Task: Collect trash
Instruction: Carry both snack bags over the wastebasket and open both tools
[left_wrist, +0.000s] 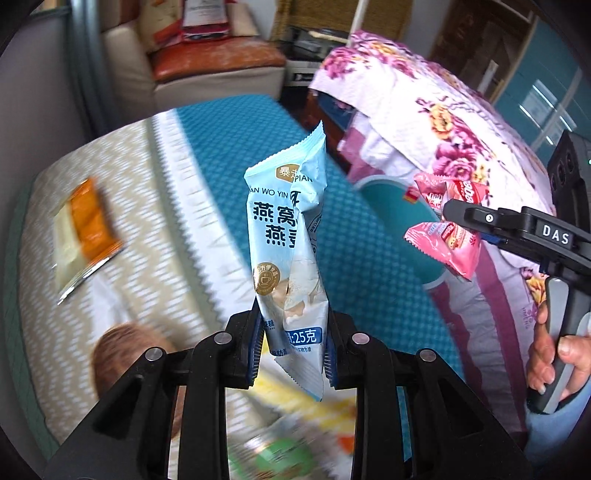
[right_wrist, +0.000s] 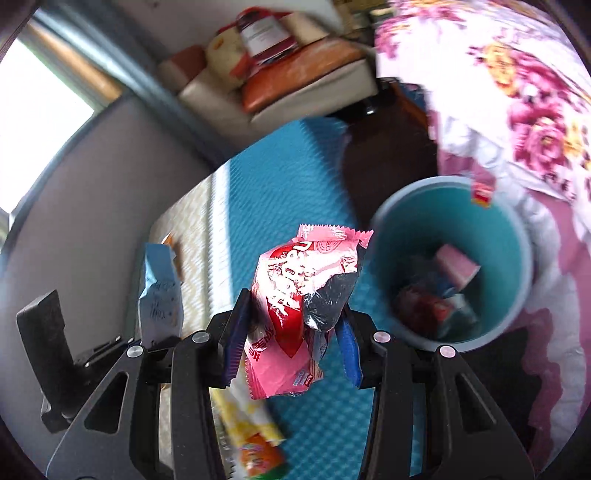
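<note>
My left gripper (left_wrist: 293, 341) is shut on a light blue snack wrapper (left_wrist: 288, 236) that stands up between its pads. In the right wrist view my right gripper (right_wrist: 293, 338) is shut on crumpled pink and red wrappers (right_wrist: 295, 295). Those pink wrappers (left_wrist: 445, 236) also show in the left wrist view, in the right gripper (left_wrist: 454, 218) at the right. A teal trash bin (right_wrist: 509, 236) with several wrappers inside stands just right of the right gripper. The blue wrapper (right_wrist: 160, 288) and the left gripper (right_wrist: 110, 343) appear at the left of the right wrist view.
An orange and white wrapper (left_wrist: 83, 236) lies on the patterned cloth (left_wrist: 155, 221) at the left. A yellow and orange packet (right_wrist: 251, 435) lies on the blue mat (right_wrist: 288, 177) below the right gripper. A floral quilt (left_wrist: 461, 122) borders the bin. An armchair (left_wrist: 207, 62) stands behind.
</note>
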